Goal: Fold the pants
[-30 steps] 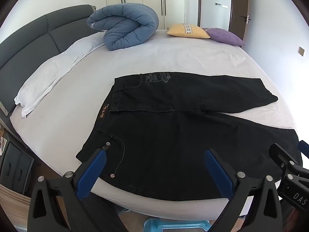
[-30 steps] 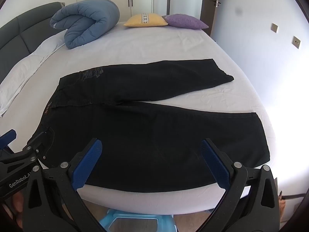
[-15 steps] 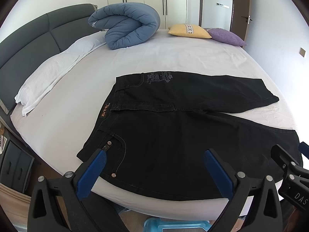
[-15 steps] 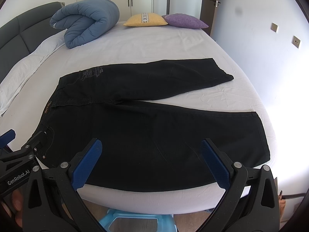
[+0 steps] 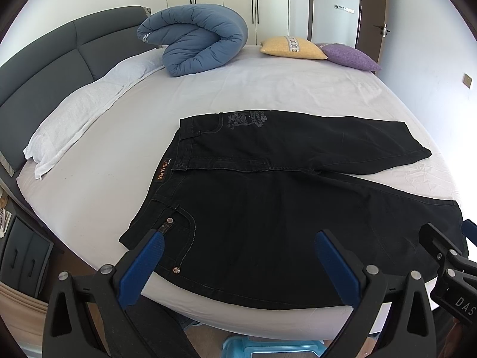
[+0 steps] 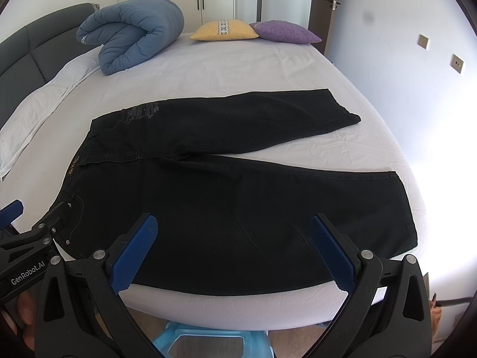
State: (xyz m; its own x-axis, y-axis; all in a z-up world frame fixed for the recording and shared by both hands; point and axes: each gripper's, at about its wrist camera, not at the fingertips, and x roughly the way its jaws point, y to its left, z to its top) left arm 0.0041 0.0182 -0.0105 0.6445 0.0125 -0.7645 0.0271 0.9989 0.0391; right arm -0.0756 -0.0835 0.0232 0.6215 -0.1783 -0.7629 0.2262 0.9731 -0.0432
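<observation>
Left wrist view looks across a round bed with a white sheet, where a pair of black pants lies spread flat near the edge closest to the person. The waistband points toward the grey headboard side, and the two legs fan apart toward the opposite side of the bed, the farther leg angled away from the nearer one. The left gripper hangs above the near edge of the pants with its blue-padded jaws spread wide and nothing between them, one pad over the front pocket. From the right wrist view, the right gripper is likewise spread wide and empty, poised over the nearer leg of the pants. Beyond the pants sit a rolled blue duvet, a yellow cushion and a purple cushion. A white pillow lies along the headboard. A light blue stool stands below the bed's near edge.
</observation>
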